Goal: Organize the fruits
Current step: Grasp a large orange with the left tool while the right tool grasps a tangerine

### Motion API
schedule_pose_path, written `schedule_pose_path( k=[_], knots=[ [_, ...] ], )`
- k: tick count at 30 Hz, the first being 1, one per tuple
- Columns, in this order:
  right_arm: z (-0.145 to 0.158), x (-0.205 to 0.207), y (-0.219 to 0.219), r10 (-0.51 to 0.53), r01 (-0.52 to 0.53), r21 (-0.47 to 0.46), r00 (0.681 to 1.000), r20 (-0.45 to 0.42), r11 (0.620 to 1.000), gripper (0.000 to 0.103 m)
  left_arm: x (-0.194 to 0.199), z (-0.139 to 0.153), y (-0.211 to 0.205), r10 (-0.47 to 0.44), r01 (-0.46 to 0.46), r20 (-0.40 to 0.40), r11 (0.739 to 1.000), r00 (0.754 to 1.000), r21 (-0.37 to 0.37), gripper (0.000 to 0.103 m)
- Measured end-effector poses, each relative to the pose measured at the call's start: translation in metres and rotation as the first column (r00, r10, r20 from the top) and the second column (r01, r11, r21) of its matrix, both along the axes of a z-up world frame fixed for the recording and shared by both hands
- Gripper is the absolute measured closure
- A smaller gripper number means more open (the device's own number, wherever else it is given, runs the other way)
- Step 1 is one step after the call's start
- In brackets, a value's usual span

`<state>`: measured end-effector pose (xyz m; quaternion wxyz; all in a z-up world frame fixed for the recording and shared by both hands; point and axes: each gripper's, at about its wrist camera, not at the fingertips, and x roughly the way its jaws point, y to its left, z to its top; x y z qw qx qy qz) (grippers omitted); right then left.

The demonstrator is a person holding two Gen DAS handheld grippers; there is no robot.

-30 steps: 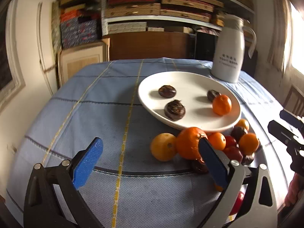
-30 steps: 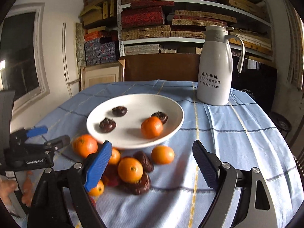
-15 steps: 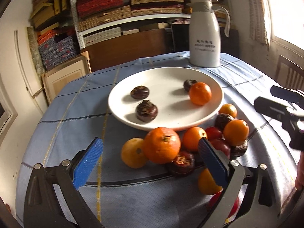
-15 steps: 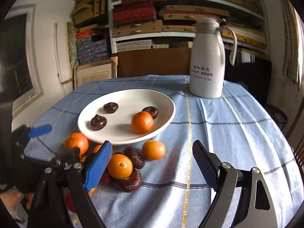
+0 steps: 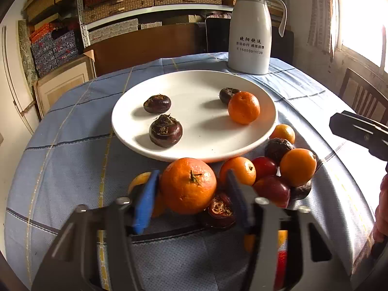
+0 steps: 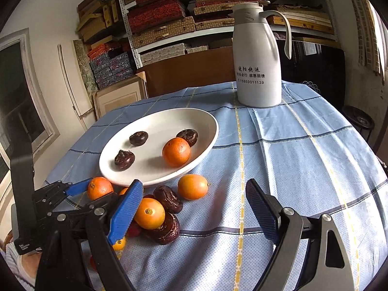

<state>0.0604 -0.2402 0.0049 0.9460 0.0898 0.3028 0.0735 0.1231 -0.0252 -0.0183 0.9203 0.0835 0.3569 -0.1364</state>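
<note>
A white plate (image 5: pixel 201 126) on the blue checked cloth holds three dark water chestnuts and one orange (image 5: pixel 243 108). In front of it lies a pile of oranges, red fruits and chestnuts. The big orange (image 5: pixel 188 185) at the pile's left end sits between the blue pads of my left gripper (image 5: pixel 192 172), whose jaws are closing on its two sides. The right wrist view shows that left gripper (image 6: pixel 94 194) low at the left, on the same orange (image 6: pixel 99 189). My right gripper (image 6: pixel 194 184) hangs open over the cloth, nothing held, its left finger (image 6: pixel 126 208) above the pile.
A white thermos jug (image 5: pixel 249 36) stands behind the plate at the table's far side. One lone orange (image 6: pixel 192 186) lies right of the pile. A wooden chair (image 5: pixel 359 92) is off the right edge. Shelves of boxes fill the back wall.
My left gripper came forward and down to the pile, and its wide jaws narrowed around the big orange. The right gripper rolled a little and stayed open.
</note>
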Motion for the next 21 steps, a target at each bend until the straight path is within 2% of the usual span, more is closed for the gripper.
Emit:
schedule_pose_path(
  k=[2,6,10,14,16,18,21],
  knots=[
    [0.000,0.000,0.000,0.005,-0.005,0.001,1.000,-0.001,1.000,0.016,0.001,0.001,0.002,0.006,-0.006,-0.002,1.000,1.000,-0.008,0.057],
    [-0.002,0.001,0.000,0.010,-0.010,0.006,1.000,-0.009,1.000,0.016,0.001,0.003,0.008,0.011,-0.011,-0.010,0.999,1.000,-0.040,0.058],
    [-0.004,0.002,0.003,0.037,-0.037,0.010,0.999,-0.016,0.999,0.016,-0.009,0.012,0.020,0.045,-0.043,0.022,0.998,0.999,-0.056,0.058],
    [-0.010,0.000,0.025,0.088,-0.090,-0.079,0.996,-0.022,0.993,0.016,-0.019,0.023,0.043,0.113,-0.107,0.050,0.989,0.992,-0.101,0.058],
    [-0.015,0.000,0.037,0.117,-0.121,-0.129,0.992,-0.037,0.984,0.019,-0.019,0.024,0.051,0.134,-0.129,0.038,0.984,0.990,-0.124,0.058],
    [-0.018,0.001,0.044,0.133,-0.138,-0.153,0.990,-0.048,0.979,0.029,-0.017,0.023,0.055,0.144,-0.140,0.020,0.981,0.989,-0.137,0.058],
    [-0.022,0.001,0.047,0.154,-0.162,-0.149,0.986,-0.061,0.976,0.039,-0.017,0.021,0.051,0.133,-0.130,0.018,0.984,0.991,-0.126,0.058]
  ],
)
